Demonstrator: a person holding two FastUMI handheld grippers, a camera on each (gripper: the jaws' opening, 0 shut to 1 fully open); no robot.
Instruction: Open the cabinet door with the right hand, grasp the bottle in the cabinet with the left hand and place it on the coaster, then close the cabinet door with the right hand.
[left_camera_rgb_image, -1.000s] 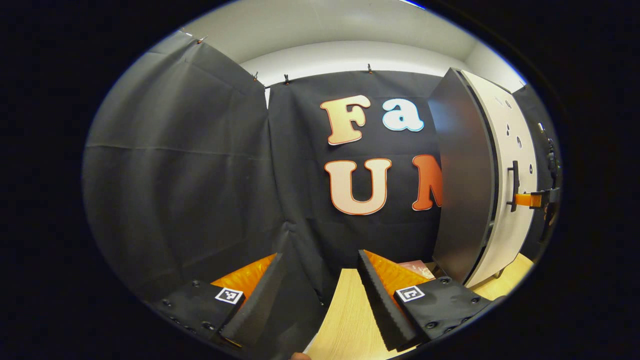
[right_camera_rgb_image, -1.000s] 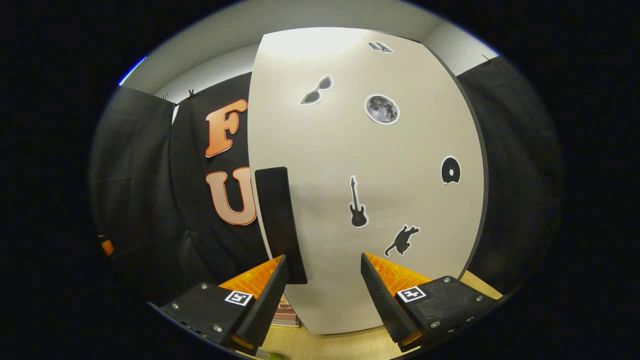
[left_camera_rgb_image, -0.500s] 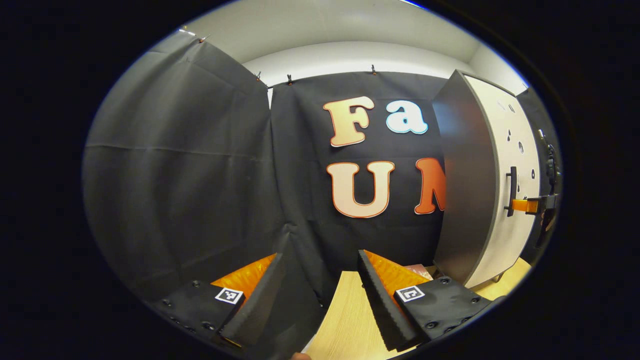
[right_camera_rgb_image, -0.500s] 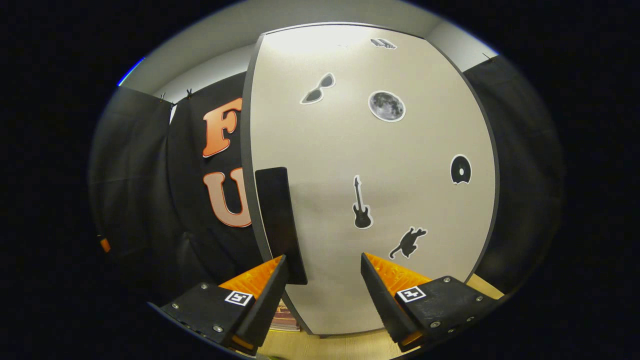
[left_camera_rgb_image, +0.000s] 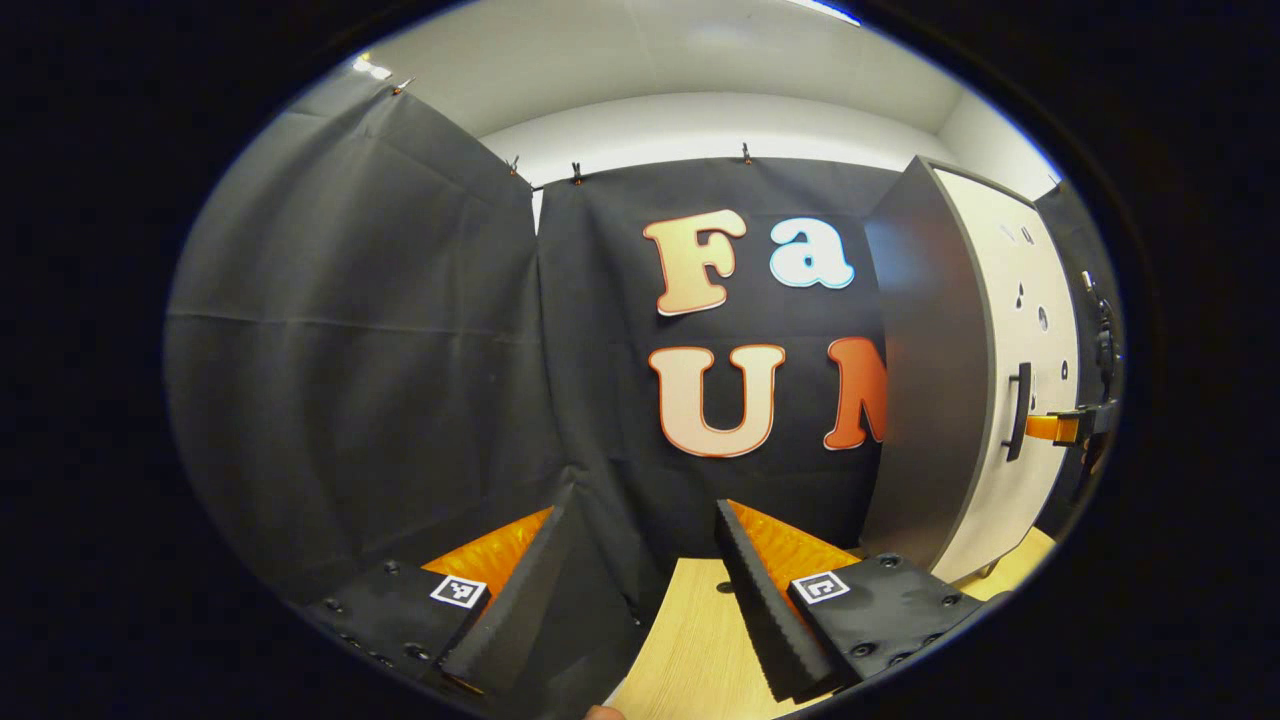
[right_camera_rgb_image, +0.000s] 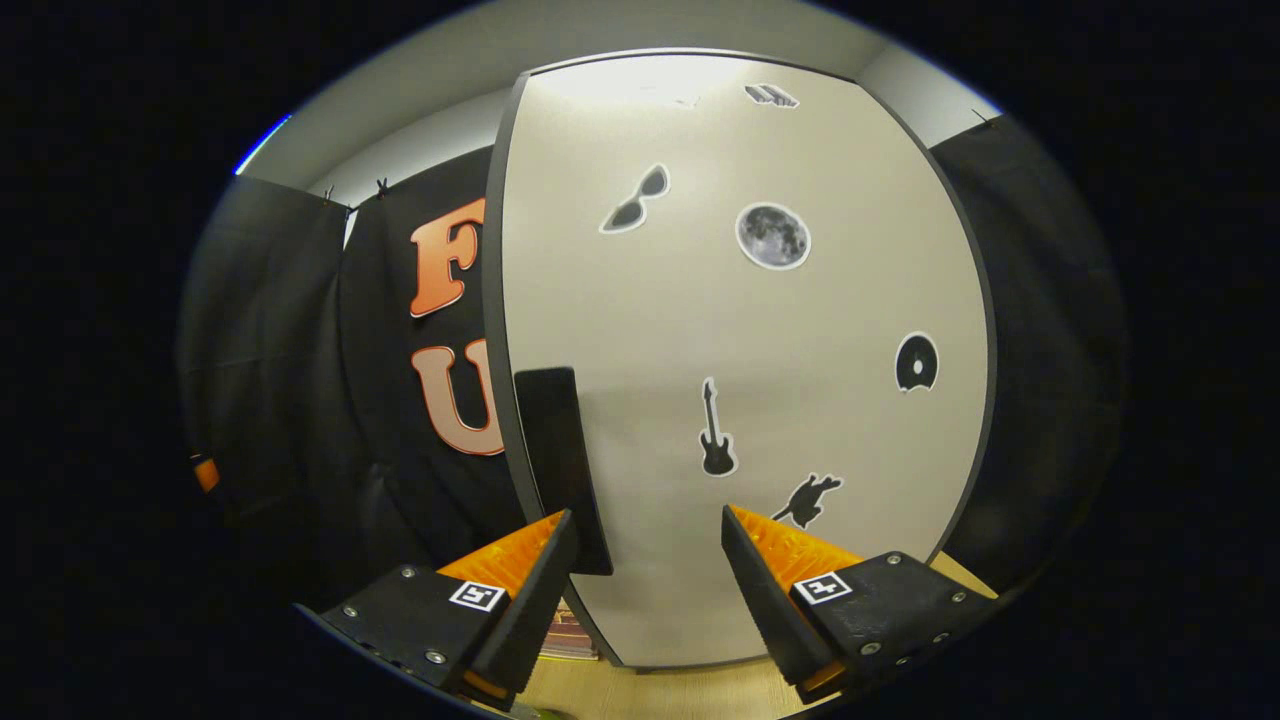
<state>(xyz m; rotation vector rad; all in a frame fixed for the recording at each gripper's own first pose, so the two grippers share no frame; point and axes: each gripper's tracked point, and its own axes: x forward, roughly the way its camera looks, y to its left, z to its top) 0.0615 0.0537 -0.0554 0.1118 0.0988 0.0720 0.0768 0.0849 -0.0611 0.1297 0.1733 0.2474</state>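
1. My right gripper (right_camera_rgb_image: 645, 585) faces the cabinet door (right_camera_rgb_image: 740, 360) from close by, its fingers spread apart and grasping nothing.
2. The door's dark vertical handle (right_camera_rgb_image: 560, 465) stands just beyond my left finger (right_camera_rgb_image: 525, 600); I cannot tell whether they touch.
3. Stickers dot the pale door: sunglasses (right_camera_rgb_image: 635, 200), a moon (right_camera_rgb_image: 772, 237), a guitar (right_camera_rgb_image: 716, 443), a cat (right_camera_rgb_image: 810, 497) and a disc (right_camera_rgb_image: 916, 362).
4. My left gripper (left_camera_rgb_image: 640, 600) hangs released over the wooden table (left_camera_rgb_image: 700, 640), pointing at the black cloth wall (left_camera_rgb_image: 400, 350).
5. In the left gripper view the cabinet (left_camera_rgb_image: 925, 370) stands far right, its door (left_camera_rgb_image: 1030, 350) looking flush with the body, and the right gripper (left_camera_rgb_image: 1060, 428) is at the handle (left_camera_rgb_image: 1017, 412).
6. I see neither bottle nor coaster here.
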